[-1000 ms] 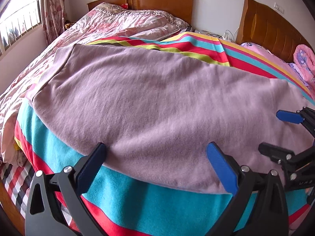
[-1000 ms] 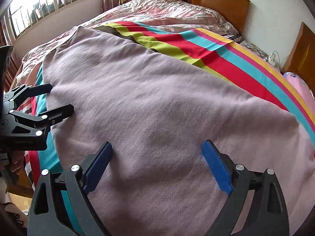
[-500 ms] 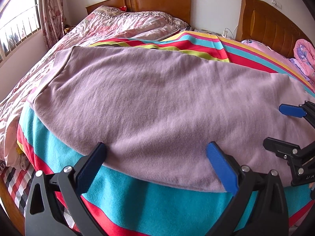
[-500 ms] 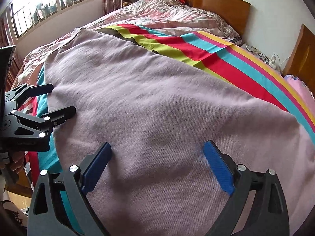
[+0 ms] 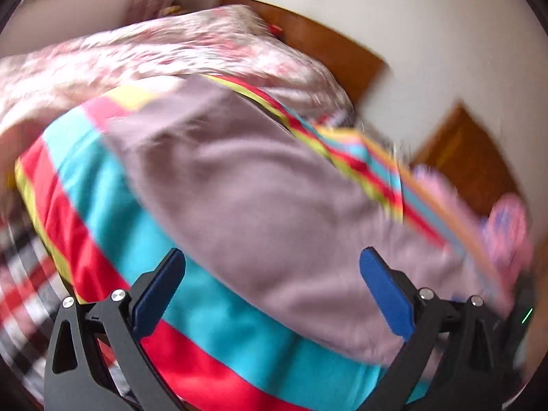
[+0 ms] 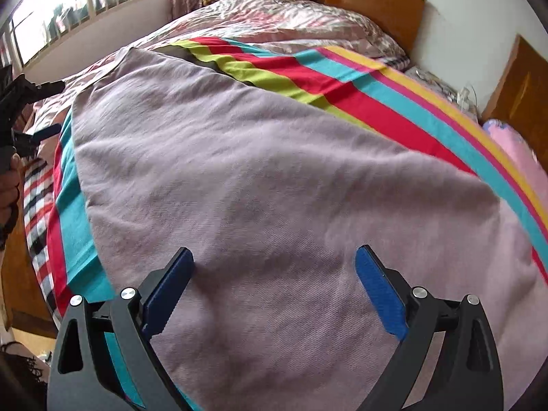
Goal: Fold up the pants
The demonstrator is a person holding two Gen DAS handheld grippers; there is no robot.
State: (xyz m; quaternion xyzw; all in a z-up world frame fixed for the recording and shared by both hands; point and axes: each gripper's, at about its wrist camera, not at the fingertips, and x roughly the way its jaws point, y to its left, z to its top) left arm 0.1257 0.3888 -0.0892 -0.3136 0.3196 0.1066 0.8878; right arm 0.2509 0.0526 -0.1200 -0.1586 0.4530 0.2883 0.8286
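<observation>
Both grippers spread wide, gripping nothing
Left gripper (image 5: 272,287) tilted, its view blurred; right gripper (image 6: 274,286) level, blue pads (image 6: 376,287) apart.

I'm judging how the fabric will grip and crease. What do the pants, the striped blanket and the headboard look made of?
The pants look like a soft matte knit, perhaps cotton fleece: fine ribbed texture, gentle wrinkles. The striped blanket looks like a smooth, flat-woven or fleece cloth; weave cannot be told. The headboard looks like varnished wood: orange-brown with a sheen.
</observation>
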